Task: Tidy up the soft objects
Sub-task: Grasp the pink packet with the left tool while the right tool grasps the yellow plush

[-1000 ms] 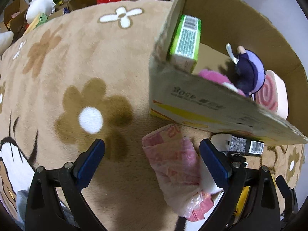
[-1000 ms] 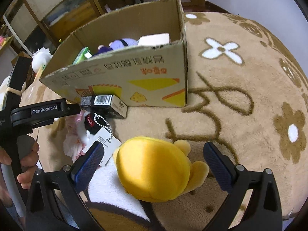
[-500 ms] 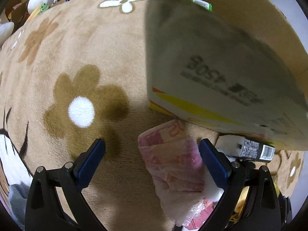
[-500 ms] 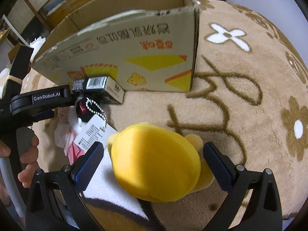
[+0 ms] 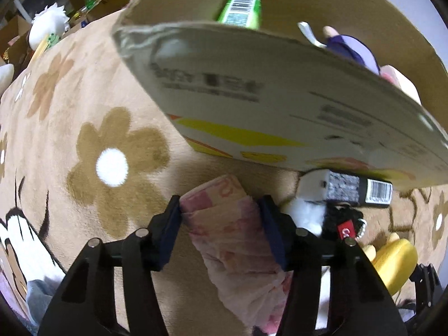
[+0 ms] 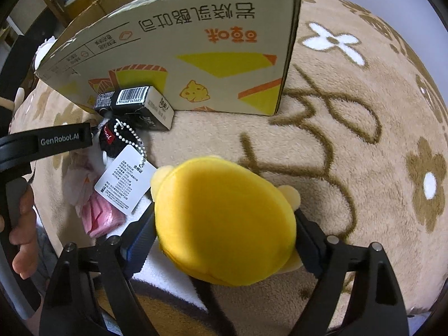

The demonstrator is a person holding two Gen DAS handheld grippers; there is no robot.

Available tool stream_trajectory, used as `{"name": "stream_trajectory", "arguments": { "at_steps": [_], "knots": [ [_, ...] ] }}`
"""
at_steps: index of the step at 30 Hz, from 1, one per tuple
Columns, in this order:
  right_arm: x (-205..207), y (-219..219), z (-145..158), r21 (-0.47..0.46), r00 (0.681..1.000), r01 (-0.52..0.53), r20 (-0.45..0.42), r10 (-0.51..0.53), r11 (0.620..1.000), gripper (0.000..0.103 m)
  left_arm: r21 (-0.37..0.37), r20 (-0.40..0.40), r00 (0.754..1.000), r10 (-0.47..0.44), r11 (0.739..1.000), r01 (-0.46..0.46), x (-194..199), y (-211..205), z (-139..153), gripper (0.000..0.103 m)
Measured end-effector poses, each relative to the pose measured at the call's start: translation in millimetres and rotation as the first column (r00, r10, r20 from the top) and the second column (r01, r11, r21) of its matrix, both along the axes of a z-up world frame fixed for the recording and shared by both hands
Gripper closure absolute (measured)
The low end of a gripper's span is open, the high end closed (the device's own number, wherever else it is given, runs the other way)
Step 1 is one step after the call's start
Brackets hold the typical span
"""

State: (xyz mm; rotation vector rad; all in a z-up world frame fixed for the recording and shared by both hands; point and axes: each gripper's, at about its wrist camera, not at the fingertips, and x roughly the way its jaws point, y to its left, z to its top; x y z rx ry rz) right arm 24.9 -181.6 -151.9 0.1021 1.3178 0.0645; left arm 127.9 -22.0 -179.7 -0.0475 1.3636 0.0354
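- Blue fingers (image 5: 170, 231) of the left gripper (image 5: 219, 229) are closing on a soft pink packet (image 5: 229, 232). Both pads touch its sides.
- Fingers of the right gripper (image 6: 224, 235) are closing too. A round yellow plush toy (image 6: 224, 221) sits between them, and both pads touch it.
- Both soft things lie on a fuzzy tan blanket (image 5: 84, 84) with brown and white flowers on it.
- In the right wrist view, a person's hand (image 6: 23, 232) holds the handle of the left gripper at the left edge.
- Just past the yellow plush toy lies a white paper tag (image 6: 124, 186) on a bead chain. The chain goes to a small black and white plush (image 6: 112, 142) with a red label.
- The small plush lies right beside the pink packet.
- Next comes a little black and white carton (image 6: 134, 106) with a bar code. It lies on its side, right up against the box.
- Behind it stands a big cardboard box (image 6: 196, 56) with yellow shapes and printed writing on its side. Its top is open.
- Inside the box, the left wrist view shows a green carton (image 5: 240, 12), a purple doll (image 5: 352, 50) and something pink (image 5: 400, 81).
- Far off at the top left of that view sits a white fluffy toy (image 5: 49, 25) beside some brown boxes.
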Motion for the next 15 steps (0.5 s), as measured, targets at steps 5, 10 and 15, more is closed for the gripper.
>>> {"name": "stream_trajectory", "arguments": {
  "at_steps": [5, 10, 15],
  "knots": [
    [1, -3, 6, 0.0, 1.0, 0.003, 0.017, -0.003, 1.0, 0.017, -0.02, 0.021, 1.0, -0.014, 1.0, 0.015, -9, -3, 2, 0.057],
    [2, -10, 16, 0.008, 0.999, 0.02, 0.043, -0.02, 1.0, 0.018, -0.018, 0.049, 0.998, -0.029, 0.999, 0.03, -15, 0, 10, 0.066],
    [2, -19, 29, 0.03, 0.996, 0.043, 0.081, -0.046, 0.999, 0.018, -0.031, 0.084, 0.996, -0.04, 0.999, 0.043, -20, -2, 33, 0.078]
  ]
}}
